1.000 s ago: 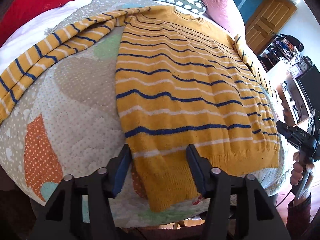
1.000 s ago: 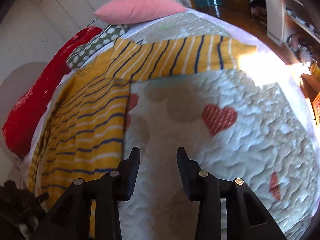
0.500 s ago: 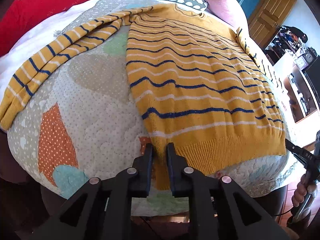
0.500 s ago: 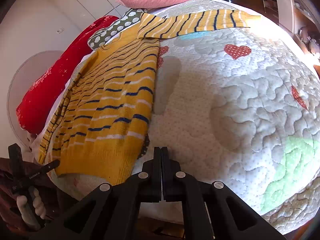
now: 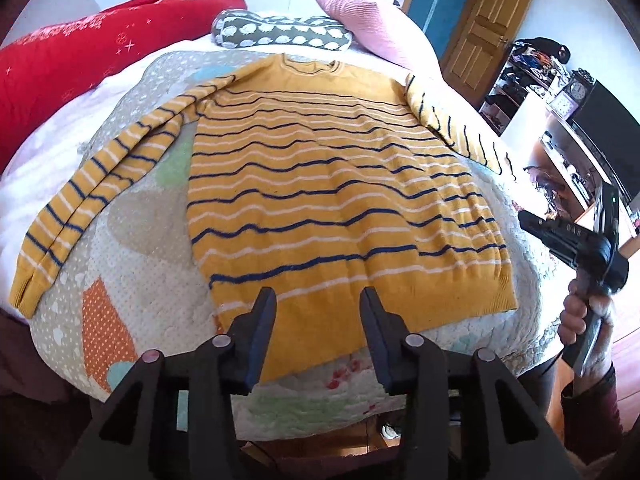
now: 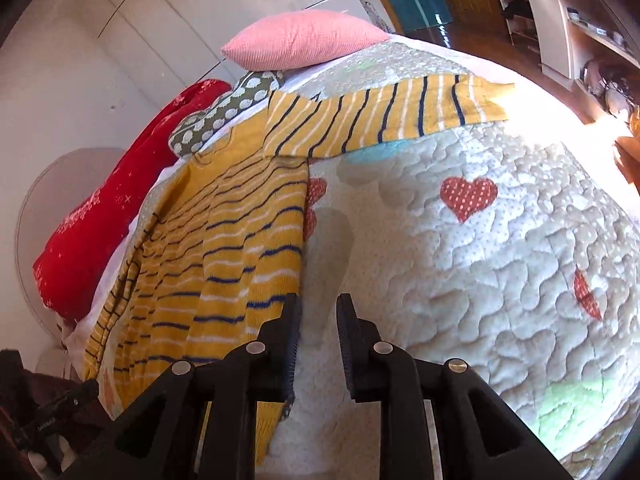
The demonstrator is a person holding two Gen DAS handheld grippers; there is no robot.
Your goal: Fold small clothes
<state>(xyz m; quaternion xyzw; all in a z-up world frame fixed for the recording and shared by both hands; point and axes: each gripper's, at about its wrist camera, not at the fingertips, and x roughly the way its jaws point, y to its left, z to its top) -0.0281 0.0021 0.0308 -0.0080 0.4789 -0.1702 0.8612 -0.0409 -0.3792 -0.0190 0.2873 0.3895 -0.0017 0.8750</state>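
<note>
A yellow sweater (image 5: 332, 200) with navy and white stripes lies flat, front up, on the quilted bed, sleeves spread to both sides. My left gripper (image 5: 318, 300) is open and empty, hovering over the sweater's bottom hem near its left corner. My right gripper (image 6: 318, 308) is open and empty, just beside the sweater's right edge (image 6: 256, 264) above the quilt. The right gripper also shows in the left wrist view (image 5: 560, 236) off the bed's right side. The right sleeve (image 6: 384, 116) lies stretched across the quilt.
The quilt (image 5: 132, 240) covers the bed, with heart patches (image 6: 468, 196). A red bolster (image 5: 80, 48), a spotted cushion (image 5: 280, 34) and a pink pillow (image 6: 304, 42) lie at the head. A door (image 5: 488, 12) and shelves (image 5: 560, 92) stand to the right.
Both grippers were shut half a second ago and have opened. The sweater's hem now lies flatter and straighter on the quilt. Both grippers have shifted over the sweater's lower corners.
</note>
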